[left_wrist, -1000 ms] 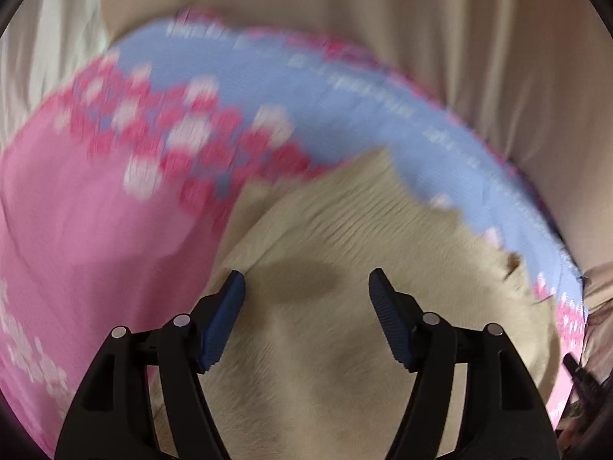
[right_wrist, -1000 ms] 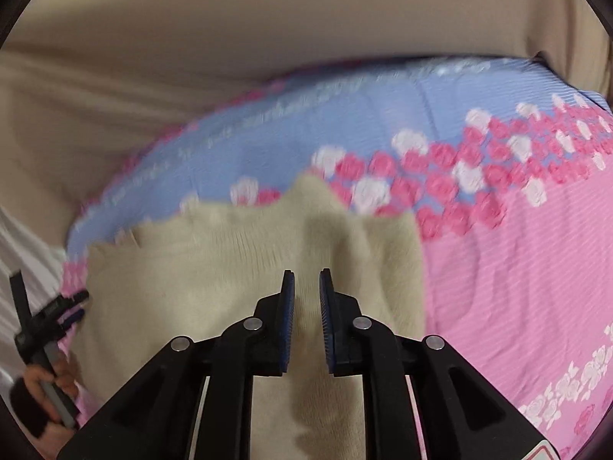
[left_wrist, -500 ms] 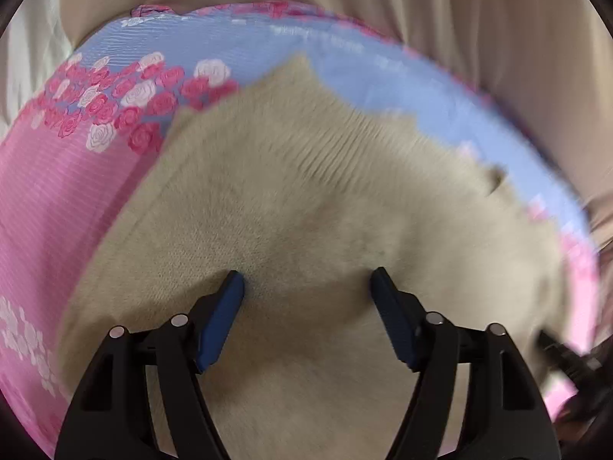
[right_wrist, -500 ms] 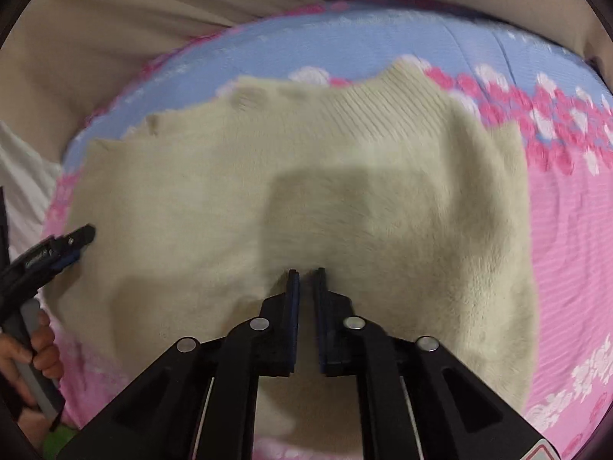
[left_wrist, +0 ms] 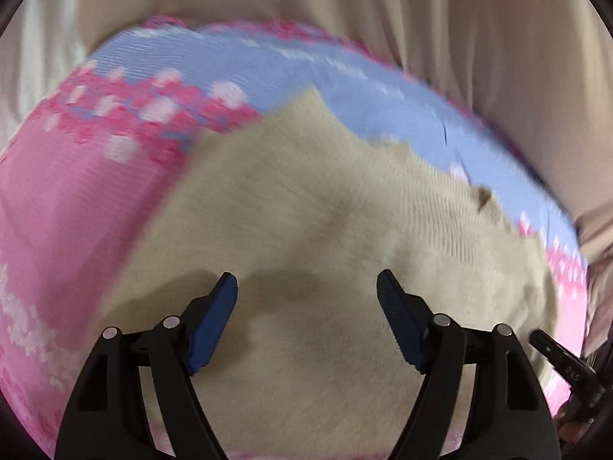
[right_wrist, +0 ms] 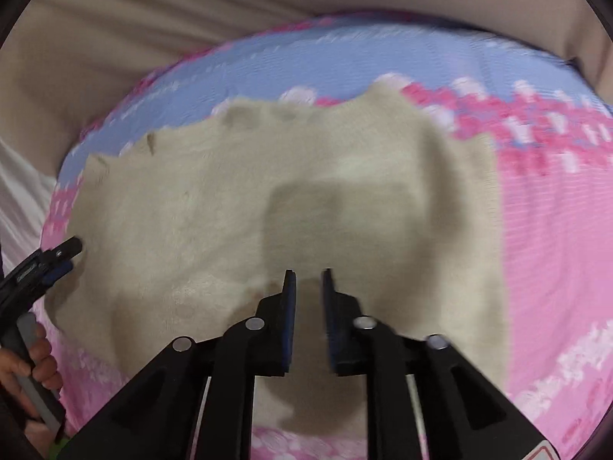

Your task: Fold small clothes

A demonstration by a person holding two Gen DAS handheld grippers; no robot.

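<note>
A small beige knitted garment (left_wrist: pixel 325 230) lies spread flat on a pink and blue flowered cloth (left_wrist: pixel 84 199); it also shows in the right wrist view (right_wrist: pixel 230 207). My left gripper (left_wrist: pixel 306 291) is open and empty, hovering above the garment's near part. My right gripper (right_wrist: pixel 308 283) hovers above the garment's near edge with its jaws a narrow gap apart and nothing between them. The left gripper also shows at the left edge of the right wrist view (right_wrist: pixel 57 257), beside the garment's left edge.
The flowered cloth (right_wrist: pixel 555 230) covers the work surface. Beige draped fabric (left_wrist: pixel 421 11) hangs behind it. The right gripper's tip (left_wrist: pixel 551 349) shows at the right edge of the left wrist view.
Both grippers have drawn back a little from the garment, which now lies flat. The right gripper's jaws have parted slightly. The left gripper stays open.
</note>
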